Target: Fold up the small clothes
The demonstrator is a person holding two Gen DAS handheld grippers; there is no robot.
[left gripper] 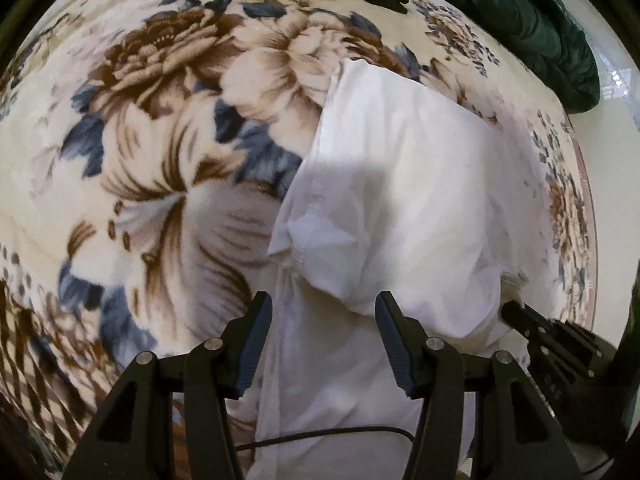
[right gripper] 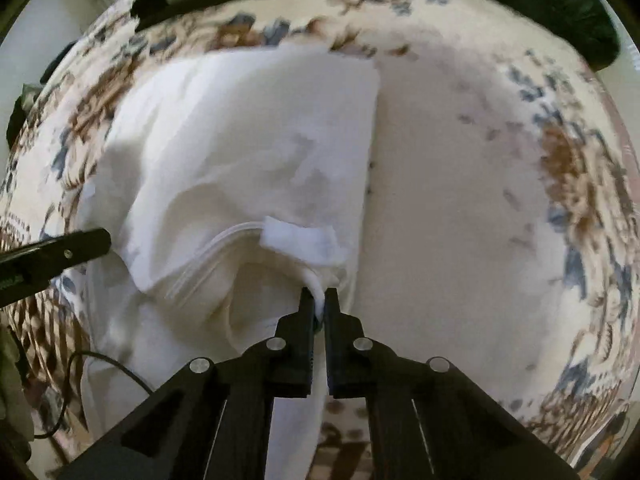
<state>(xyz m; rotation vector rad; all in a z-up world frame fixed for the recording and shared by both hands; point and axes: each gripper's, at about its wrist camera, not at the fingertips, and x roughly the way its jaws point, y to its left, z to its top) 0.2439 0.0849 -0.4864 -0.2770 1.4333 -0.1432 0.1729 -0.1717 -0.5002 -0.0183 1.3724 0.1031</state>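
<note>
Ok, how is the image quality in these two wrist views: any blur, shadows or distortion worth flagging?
Left wrist view: fairly sharp, strong fisheye bending of the floral blanket, a soft grey shadow across the white garment. Right wrist view: noticeably blurrier and blocky, blanket print smeared, garment washed out to near featureless white; only the right gripper reads crisply.

One white garment [left gripper: 400, 184], one floral blanket [left gripper: 140, 140], one dark green quilt [left gripper: 520, 20], two hand-held grippers.

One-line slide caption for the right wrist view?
Right claw shut on the white garment's edge over a floral blanket; left claw's tip nearby.
</note>
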